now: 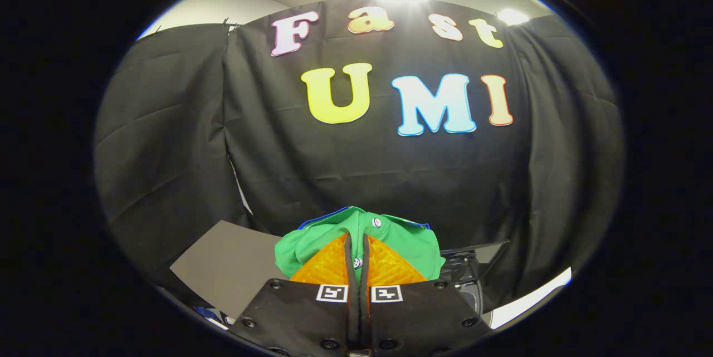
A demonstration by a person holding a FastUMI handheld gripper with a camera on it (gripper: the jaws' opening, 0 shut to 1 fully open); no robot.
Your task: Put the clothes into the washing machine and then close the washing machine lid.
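Observation:
A green shirt [401, 243] with white buttons and a blue edge bunches up around my gripper [357, 243]. Both orange fingers [328, 265] press together on a fold of its button placket, so the gripper is shut on the shirt and holds it up in the air. Below and to the right of the fingers I see part of the washing machine [465, 279]: a dark opening with a grey rim. Its lid [484, 251] appears to stand open behind that opening. The drum's inside is hidden by the shirt and the gripper body.
A flat grey panel [223, 268] lies below and left of the fingers. A white surface edge [529, 298] runs along the lower right. The black cloth wall [362, 167] hangs close behind everything.

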